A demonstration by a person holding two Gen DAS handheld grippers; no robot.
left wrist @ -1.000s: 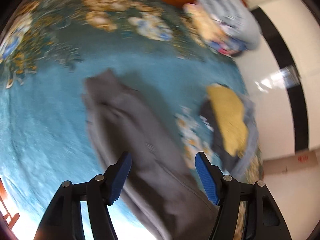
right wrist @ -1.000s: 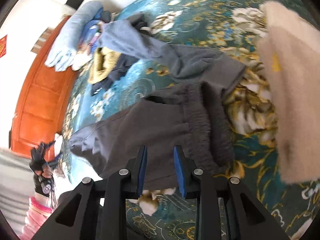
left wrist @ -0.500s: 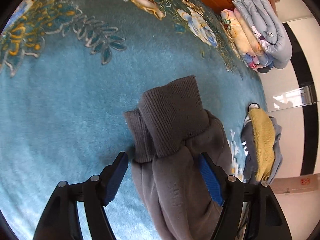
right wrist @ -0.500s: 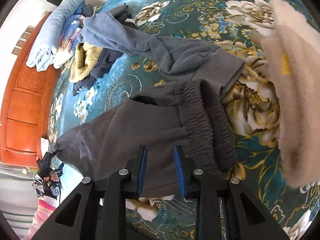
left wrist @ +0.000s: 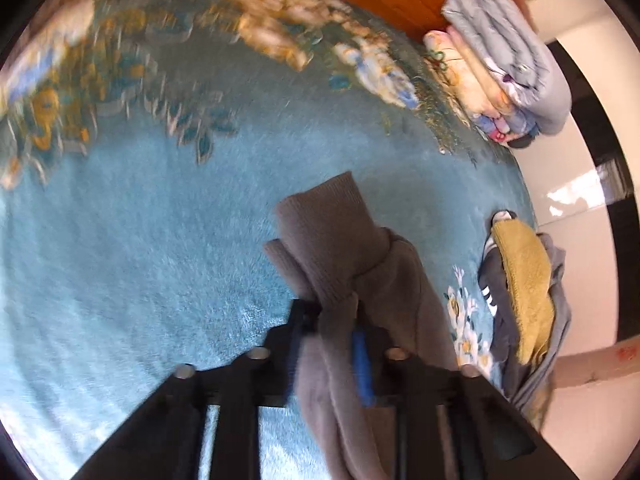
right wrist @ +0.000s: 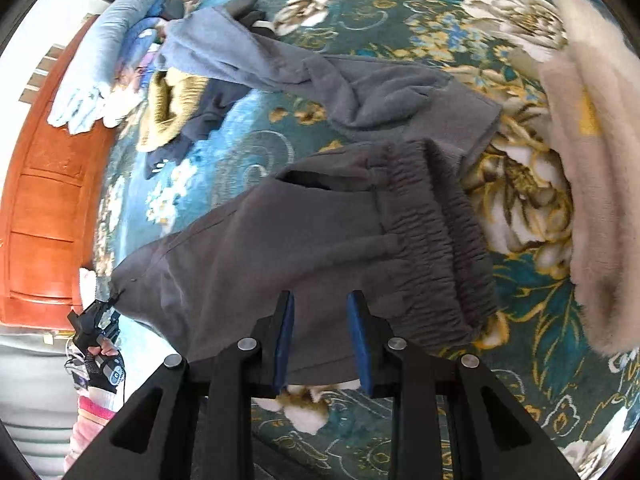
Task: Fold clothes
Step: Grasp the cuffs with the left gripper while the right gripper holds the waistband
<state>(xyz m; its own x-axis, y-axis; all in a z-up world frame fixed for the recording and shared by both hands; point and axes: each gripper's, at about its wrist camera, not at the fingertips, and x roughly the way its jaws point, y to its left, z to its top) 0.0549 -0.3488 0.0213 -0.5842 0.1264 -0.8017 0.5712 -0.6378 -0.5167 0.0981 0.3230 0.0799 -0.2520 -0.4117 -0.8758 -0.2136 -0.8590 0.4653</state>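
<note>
Two grippers worked one pair of dark grey fleece sweatpants (right wrist: 280, 240) spread on a teal plush blanket with a floral pattern (left wrist: 132, 240). The left gripper (left wrist: 334, 320) had just been closing, and its jaws pinched the two ribbed leg cuffs (left wrist: 324, 236) bunched between them. The right gripper (right wrist: 322, 332) stood with its blue pads (right wrist: 285, 336) narrowly parted over the flat cloth near the elastic waistband (right wrist: 436, 240), and whether they pressed it I could not tell. A mustard yellow knitted garment (left wrist: 524, 280) lay near the bed's edge, beside a stack of folded pale blue quilts (left wrist: 508, 60).
</note>
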